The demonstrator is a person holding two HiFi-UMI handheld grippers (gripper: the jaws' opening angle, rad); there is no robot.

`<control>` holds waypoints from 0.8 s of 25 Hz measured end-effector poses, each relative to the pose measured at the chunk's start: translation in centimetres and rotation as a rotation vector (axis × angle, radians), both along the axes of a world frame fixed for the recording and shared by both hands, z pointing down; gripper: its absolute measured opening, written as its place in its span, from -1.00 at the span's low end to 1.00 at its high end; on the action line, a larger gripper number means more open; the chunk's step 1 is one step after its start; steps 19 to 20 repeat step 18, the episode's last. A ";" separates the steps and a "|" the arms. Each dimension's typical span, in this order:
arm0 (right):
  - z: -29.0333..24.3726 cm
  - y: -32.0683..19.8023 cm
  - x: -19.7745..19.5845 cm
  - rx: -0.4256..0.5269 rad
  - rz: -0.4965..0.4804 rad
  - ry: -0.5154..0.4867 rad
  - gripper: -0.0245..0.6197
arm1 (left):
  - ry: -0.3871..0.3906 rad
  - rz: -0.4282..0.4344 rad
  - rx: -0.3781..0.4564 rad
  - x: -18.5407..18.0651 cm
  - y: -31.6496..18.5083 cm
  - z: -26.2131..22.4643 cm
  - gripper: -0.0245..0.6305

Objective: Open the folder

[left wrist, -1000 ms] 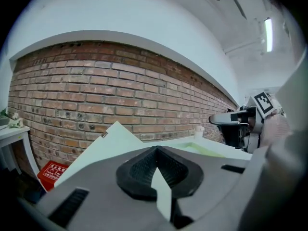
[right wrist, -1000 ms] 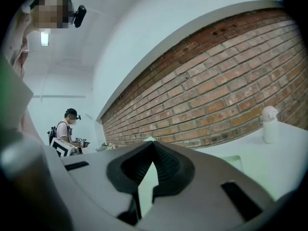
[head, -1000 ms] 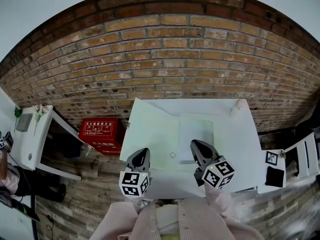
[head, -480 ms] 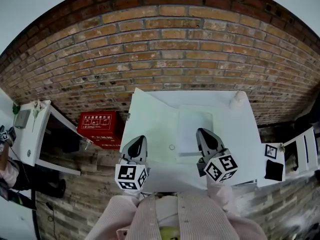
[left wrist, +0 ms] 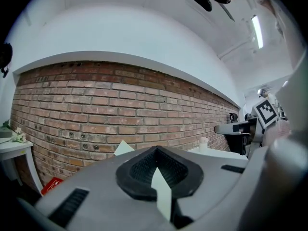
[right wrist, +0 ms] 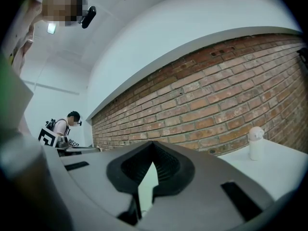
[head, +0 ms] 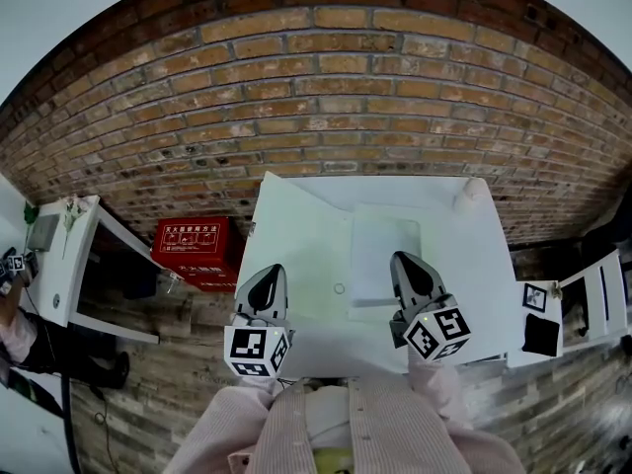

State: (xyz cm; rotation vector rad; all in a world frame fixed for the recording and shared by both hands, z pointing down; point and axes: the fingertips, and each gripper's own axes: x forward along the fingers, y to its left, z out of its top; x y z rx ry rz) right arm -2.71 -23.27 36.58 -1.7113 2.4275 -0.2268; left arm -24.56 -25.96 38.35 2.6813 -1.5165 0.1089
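A pale folder (head: 383, 247) lies flat and closed right of centre on the white worktop (head: 296, 230), with a small ring (head: 339, 288) just left of its lower edge and a white bottle (head: 471, 197) at the worktop's upper right corner. The left tongs (head: 272, 271) hover over the worktop's lower left part, tips together on nothing. The right tongs (head: 402, 261) are likewise closed and empty, their tips over the folder's lower right corner; whether they touch it cannot be told.
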 end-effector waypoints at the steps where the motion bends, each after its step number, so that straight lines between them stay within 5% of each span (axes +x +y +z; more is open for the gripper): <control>1: 0.0 0.0 0.0 0.001 0.001 0.001 -0.91 | 0.000 -0.002 0.003 -0.1 0.0 -0.1 -0.94; 20: 0.5 0.6 0.2 0.001 0.000 0.002 -0.91 | -0.026 -0.025 0.009 -1.0 0.5 -0.1 -0.94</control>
